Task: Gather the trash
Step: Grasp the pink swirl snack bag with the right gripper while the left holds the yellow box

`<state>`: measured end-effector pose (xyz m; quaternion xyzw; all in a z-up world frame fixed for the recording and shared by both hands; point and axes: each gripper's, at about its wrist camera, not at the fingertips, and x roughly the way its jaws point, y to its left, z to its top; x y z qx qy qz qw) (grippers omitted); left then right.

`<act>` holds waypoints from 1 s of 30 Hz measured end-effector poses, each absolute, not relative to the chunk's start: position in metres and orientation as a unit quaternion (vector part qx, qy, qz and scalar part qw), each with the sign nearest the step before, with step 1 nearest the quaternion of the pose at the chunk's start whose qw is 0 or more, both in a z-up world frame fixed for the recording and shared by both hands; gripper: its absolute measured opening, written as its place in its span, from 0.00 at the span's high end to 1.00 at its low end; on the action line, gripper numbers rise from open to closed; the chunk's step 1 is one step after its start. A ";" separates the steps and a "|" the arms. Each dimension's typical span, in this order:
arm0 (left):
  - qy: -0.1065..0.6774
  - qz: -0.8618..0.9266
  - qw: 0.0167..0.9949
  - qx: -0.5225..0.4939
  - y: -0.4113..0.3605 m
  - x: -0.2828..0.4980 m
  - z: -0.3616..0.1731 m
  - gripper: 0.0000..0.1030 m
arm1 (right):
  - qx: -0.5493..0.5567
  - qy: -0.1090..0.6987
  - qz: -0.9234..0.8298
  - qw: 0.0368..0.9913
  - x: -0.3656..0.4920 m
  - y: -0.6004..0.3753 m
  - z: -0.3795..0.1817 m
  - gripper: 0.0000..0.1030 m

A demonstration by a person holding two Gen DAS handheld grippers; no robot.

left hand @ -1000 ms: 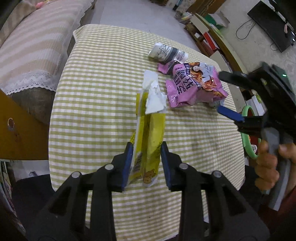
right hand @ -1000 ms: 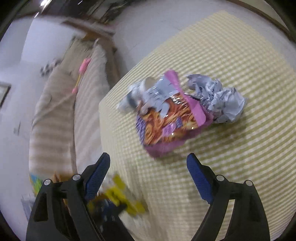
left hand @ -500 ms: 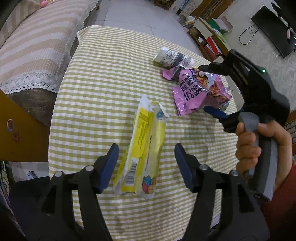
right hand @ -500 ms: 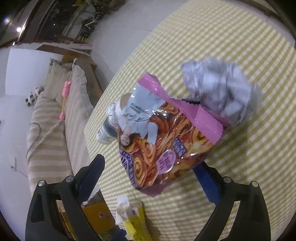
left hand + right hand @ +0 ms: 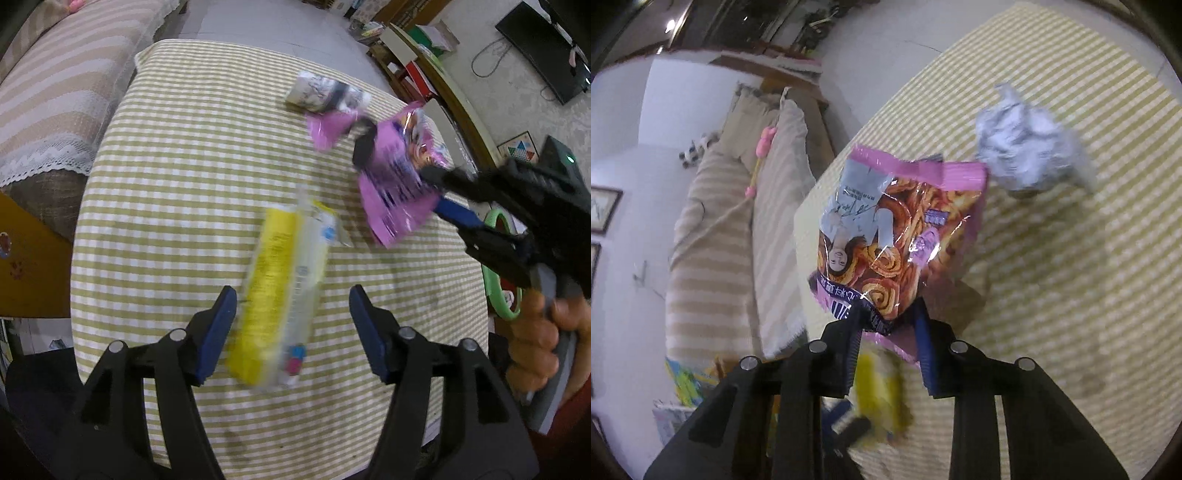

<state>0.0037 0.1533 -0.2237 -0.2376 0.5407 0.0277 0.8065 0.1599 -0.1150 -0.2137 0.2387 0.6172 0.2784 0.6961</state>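
Right claw [image 5: 888, 332] clamping pink snack bag [image 5: 886, 229], left claw [image 5: 291, 325] wide over yellow wrapper [image 5: 280, 295].

a: what's on your tabletop [image 5: 177, 155]?
b: a green-and-white checked cloth, with a yellow wrapper [image 5: 280, 295] near your edge, and a crumpled paper wad [image 5: 1030, 140] and a paper cup [image 5: 321, 92] lying farther off.

I log even, moderately bright indoor light with soft shadows, strong fisheye bending and dark vignette at the right wrist view's corners, motion blur on the yellow wrapper [image 5: 280, 291] and crumpled paper [image 5: 1030, 147].
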 end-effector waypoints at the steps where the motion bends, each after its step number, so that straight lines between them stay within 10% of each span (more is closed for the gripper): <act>1: 0.542 0.027 0.807 -0.232 0.150 0.005 -0.224 0.41 | 0.214 0.617 0.276 0.705 0.153 -0.124 -0.210 0.76; 8: 0.561 0.040 0.804 -0.193 0.138 0.017 -0.239 0.41 | 0.096 0.622 0.246 0.737 0.122 -0.157 -0.199 0.72; 11: 0.570 0.048 0.799 -0.183 0.134 0.020 -0.247 0.41 | 0.067 0.604 0.236 0.758 0.115 -0.159 -0.193 0.43; 18: 0.560 0.064 0.805 -0.186 0.134 0.016 -0.242 0.57 | 0.022 0.581 0.271 0.767 0.111 -0.122 -0.179 0.21; 30: 0.490 0.112 0.838 -0.211 0.167 -0.024 -0.181 0.58 | -0.100 0.576 0.287 0.759 0.117 -0.036 -0.212 0.12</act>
